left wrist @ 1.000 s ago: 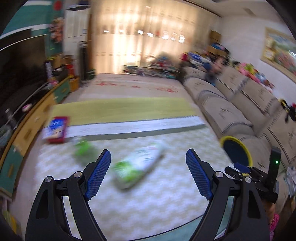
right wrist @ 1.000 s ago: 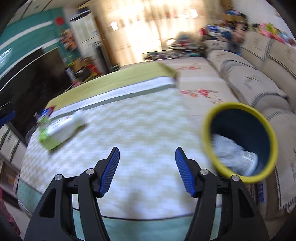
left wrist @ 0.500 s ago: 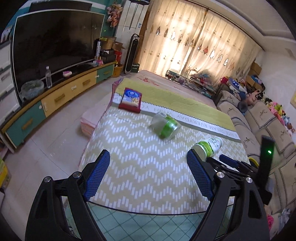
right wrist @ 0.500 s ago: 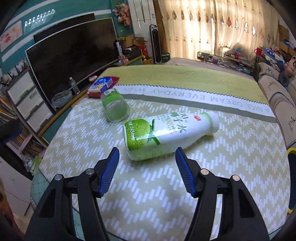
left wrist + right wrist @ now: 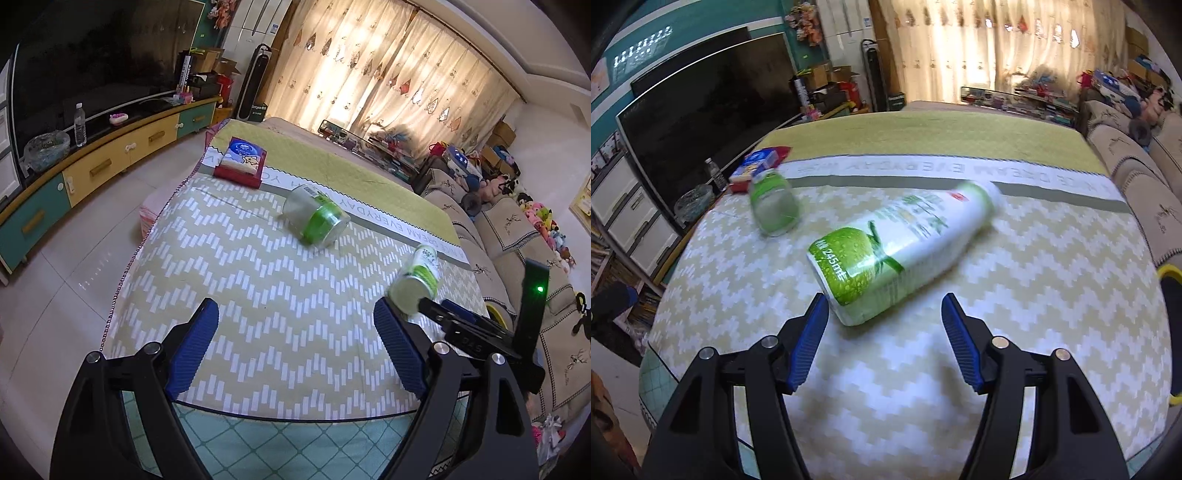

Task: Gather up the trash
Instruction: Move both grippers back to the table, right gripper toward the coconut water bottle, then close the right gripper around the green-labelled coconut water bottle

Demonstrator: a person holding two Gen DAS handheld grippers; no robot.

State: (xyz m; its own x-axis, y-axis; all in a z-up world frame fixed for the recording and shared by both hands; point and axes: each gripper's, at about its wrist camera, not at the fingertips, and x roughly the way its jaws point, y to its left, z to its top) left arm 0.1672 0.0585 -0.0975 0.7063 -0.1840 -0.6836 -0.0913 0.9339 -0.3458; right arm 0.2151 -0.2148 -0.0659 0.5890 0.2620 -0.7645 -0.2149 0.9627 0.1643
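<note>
On the zigzag-patterned mat, bottle, clear cup and red packet remain uncollected, while left gripper and right gripper gape empty.

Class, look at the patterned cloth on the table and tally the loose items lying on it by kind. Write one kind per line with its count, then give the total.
White-and-green drink bottle, on its side: 1
Clear jar with a green label, on its side: 1
Red-and-blue packet, lying flat: 1
Total: 3
</note>
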